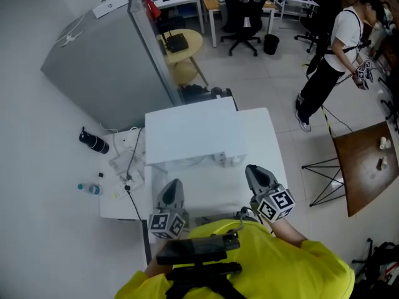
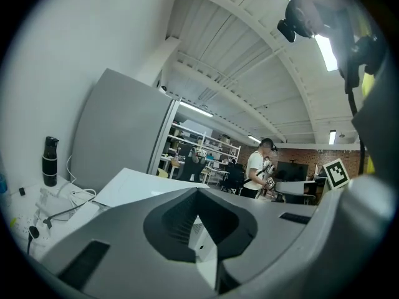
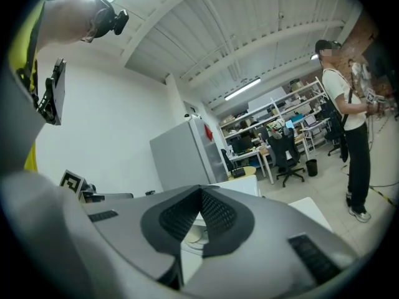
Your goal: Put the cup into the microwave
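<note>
A white microwave (image 1: pixel 193 132) stands at the back of a white table (image 1: pixel 265 136); only its top shows in the head view. A small white object (image 1: pixel 222 159) sits at its front edge, and I cannot tell whether it is the cup. My left gripper (image 1: pixel 173 184) and right gripper (image 1: pixel 254 170) hover side by side over the table's near part, pointing at the microwave's front. Both have their jaws together with nothing held. In the left gripper view (image 2: pixel 198 190) a white microwave corner (image 2: pixel 203 242) shows past the jaws. The right gripper view (image 3: pixel 201 189) shows a pale round shape (image 3: pixel 192 232).
A grey fridge (image 1: pixel 106 67) stands at the back left. A black bottle (image 1: pixel 93 142), a water bottle (image 1: pixel 89 189) and cables (image 1: pixel 128 167) lie on the table's left part. A brown table (image 1: pixel 368 164) is at the right. Farther off are a person (image 1: pixel 340 48) and office chairs (image 1: pixel 243 17).
</note>
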{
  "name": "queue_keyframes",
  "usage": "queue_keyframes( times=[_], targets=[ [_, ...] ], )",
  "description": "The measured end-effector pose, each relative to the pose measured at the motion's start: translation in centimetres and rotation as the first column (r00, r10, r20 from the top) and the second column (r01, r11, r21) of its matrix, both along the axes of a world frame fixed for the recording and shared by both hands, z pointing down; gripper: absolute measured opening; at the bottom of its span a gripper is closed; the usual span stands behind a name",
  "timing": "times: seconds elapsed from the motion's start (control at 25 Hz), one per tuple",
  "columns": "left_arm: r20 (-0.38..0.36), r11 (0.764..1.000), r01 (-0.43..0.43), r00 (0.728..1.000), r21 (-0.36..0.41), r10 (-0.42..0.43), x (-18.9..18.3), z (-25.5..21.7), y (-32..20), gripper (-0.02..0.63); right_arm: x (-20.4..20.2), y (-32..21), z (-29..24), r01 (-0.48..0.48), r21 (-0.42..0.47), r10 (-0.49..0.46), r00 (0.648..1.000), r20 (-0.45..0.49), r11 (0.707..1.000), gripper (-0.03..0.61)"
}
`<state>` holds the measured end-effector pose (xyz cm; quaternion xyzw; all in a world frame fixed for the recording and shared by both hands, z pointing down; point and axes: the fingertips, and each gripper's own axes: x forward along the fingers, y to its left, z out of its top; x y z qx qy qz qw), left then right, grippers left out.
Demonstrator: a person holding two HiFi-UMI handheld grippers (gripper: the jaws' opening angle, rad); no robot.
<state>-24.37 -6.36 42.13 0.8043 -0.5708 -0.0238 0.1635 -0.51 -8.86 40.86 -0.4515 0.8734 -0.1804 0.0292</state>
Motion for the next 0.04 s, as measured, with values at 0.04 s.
queue_keyframes(
  times=[0.04],
  targets=[
    [0.001, 1.0, -0.004, 1.0, 0.006, 0.004, -0.06, -0.09, 0.13, 0.003, -0.25, 0.11, 0.1, 0.003, -0.004, -0.003, 1.0, 0.002, 1.0, 0.005]
  ],
)
